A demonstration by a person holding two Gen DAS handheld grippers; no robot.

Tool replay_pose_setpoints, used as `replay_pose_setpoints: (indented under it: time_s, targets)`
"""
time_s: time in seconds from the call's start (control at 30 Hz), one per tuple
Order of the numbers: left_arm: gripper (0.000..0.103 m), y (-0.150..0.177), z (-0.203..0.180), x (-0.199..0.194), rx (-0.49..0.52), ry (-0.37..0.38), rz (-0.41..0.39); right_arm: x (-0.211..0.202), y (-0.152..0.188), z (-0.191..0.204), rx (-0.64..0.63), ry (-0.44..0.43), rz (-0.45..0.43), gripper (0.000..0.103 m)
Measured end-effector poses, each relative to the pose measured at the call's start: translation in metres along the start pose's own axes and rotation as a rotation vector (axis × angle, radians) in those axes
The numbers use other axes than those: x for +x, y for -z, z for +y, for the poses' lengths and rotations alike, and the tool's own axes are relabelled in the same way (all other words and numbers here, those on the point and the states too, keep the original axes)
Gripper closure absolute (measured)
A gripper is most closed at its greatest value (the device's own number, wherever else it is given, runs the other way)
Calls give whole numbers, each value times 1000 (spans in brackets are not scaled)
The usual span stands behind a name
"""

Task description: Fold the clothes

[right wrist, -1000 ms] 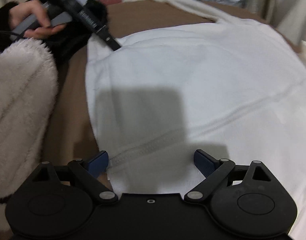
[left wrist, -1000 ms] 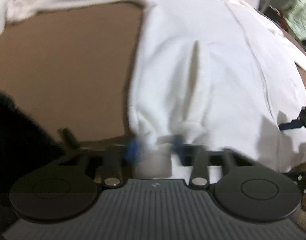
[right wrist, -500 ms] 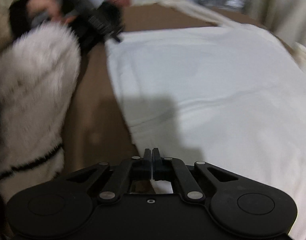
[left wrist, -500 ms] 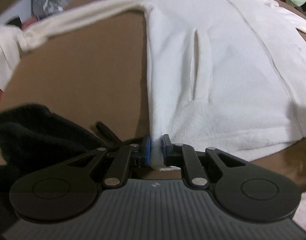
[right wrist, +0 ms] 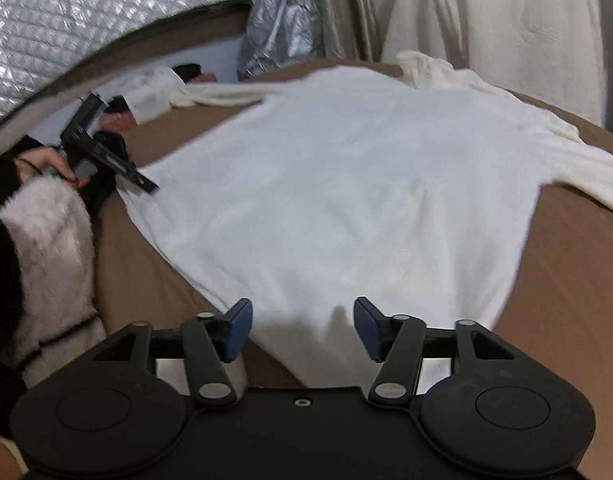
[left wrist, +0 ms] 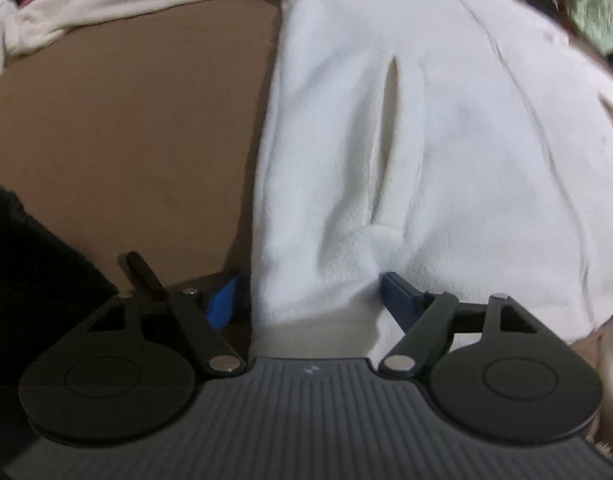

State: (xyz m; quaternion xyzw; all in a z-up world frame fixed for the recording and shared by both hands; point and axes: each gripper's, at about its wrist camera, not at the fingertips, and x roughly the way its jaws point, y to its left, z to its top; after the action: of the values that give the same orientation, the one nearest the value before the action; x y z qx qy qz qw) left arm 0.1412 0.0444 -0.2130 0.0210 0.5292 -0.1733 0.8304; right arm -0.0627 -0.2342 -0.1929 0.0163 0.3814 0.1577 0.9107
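A white fleece jacket [left wrist: 446,152] with a zip and a slit pocket lies spread flat on a brown surface [left wrist: 126,140]. Its one sleeve [left wrist: 146,4] stretches to the upper left. My left gripper [left wrist: 310,300] is opening, and the jacket's bottom corner lies loose between its blue pads [left wrist: 222,304]. In the right wrist view the jacket [right wrist: 366,200] fills the middle. My right gripper [right wrist: 302,322] is also opening over the near hem, with fabric lying between the pads but not pinched. The left gripper [right wrist: 144,182] shows there at the far corner, held in a hand [right wrist: 46,164].
A black garment [left wrist: 26,280] lies at the left edge of the brown surface. A fuzzy white sleeve [right wrist: 46,260] of the person is at the left. Silver quilted sheeting [right wrist: 66,20] and a hanging cream cloth [right wrist: 498,24] stand behind. A pale green item [left wrist: 598,4] sits far right.
Half a second ago both grippers were shut on the jacket's hem; now both stand with jaws apart and the hem lies loose. The right gripper has swung sideways along the hem.
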Motion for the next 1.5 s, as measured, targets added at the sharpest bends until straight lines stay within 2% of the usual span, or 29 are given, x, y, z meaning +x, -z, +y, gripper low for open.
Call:
replay_pose_setpoints:
  time_s: [0.1, 0.17, 0.23, 0.27, 0.3, 0.33, 0.37, 0.43, 0.5, 0.57, 0.6, 0.7, 0.73, 0.77, 0.83, 0.87, 0.9, 0.93, 0.97, 1.03, 1.1, 1.2, 1.3, 1.33, 1.43, 1.5]
  targets:
    - [29, 5, -7, -3, 53, -24, 7, 11, 3, -2, -53, 66, 55, 29]
    - [53, 8, -15, -5, 120, -47, 16, 21, -4, -7, -70, 89, 63, 29]
    - [64, 12, -25, -9, 224, -82, 38, 30, -12, -10, -85, 101, 67, 31]
    - [65, 14, -31, -11, 273, -100, 49, 34, -15, -8, -99, 101, 70, 35]
    - [65, 16, -36, -13, 323, -117, 60, 39, -15, -7, -108, 81, 101, 49]
    - [66, 17, -36, -15, 336, -117, 73, 44, -9, -5, -127, 57, 154, 54]
    - [66, 18, -33, -18, 323, -103, 83, 45, 1, -3, -160, 49, 203, 54]
    - [64, 15, -21, -21, 277, -60, 96, 41, 16, 3, -234, 49, 225, 53]
    - [55, 10, -11, -24, 216, -49, 96, 38, 14, -1, -189, 34, 235, 51]
    - [54, 9, -10, -33, 173, -72, 81, 38, 10, -3, -184, 25, 249, 51]
    - [54, 7, -12, -41, 165, -91, 53, 39, 8, -2, -199, 30, 260, 50]
    - [44, -6, -28, -70, 182, -148, -60, 39, 0, 6, -242, 50, 281, 50]
    - [39, -12, -35, -78, 193, -165, -90, 38, -4, 8, -249, 59, 279, 50]
    - [38, -17, -42, -84, 200, -168, -117, 33, -9, 10, -245, 68, 258, 50]
    - [38, -30, -55, -94, 205, -149, -161, 17, -24, 17, -218, 61, 148, 50]
    - [38, -38, -61, -94, 214, -124, -172, 8, -34, 19, -198, 46, 77, 48]
    - [38, -46, -68, -93, 233, -99, -181, 1, -44, 20, -175, 32, 13, 40]
    - [38, -54, -75, -92, 246, -86, -190, -3, -53, 19, -158, 19, -32, 34]
    - [38, -62, -83, -91, 255, -79, -199, -4, -63, 18, -148, 5, -65, 33]
    - [38, -80, -99, -89, 259, -62, -216, 1, -88, 16, -173, -1, -81, 33]
    - [38, -107, -103, -81, 224, -31, -241, 8, -121, 12, -214, 46, -61, 33]
    - [38, -152, -113, -73, 162, 36, -297, 11, -187, -1, -226, 83, -50, 33]
    - [38, -183, -110, -70, 72, 60, -346, 20, -255, -25, -143, 85, 0, 33]
    - [38, -191, -104, -68, 23, 67, -369, 28, -271, -36, -63, 78, 38, 33]
    - [38, -195, -71, -50, -136, 96, -418, 58, -299, -76, 295, 25, 171, 33]
    - [40, -197, -52, -22, -187, 96, -424, 80, -311, -100, 488, 0, 253, 33]
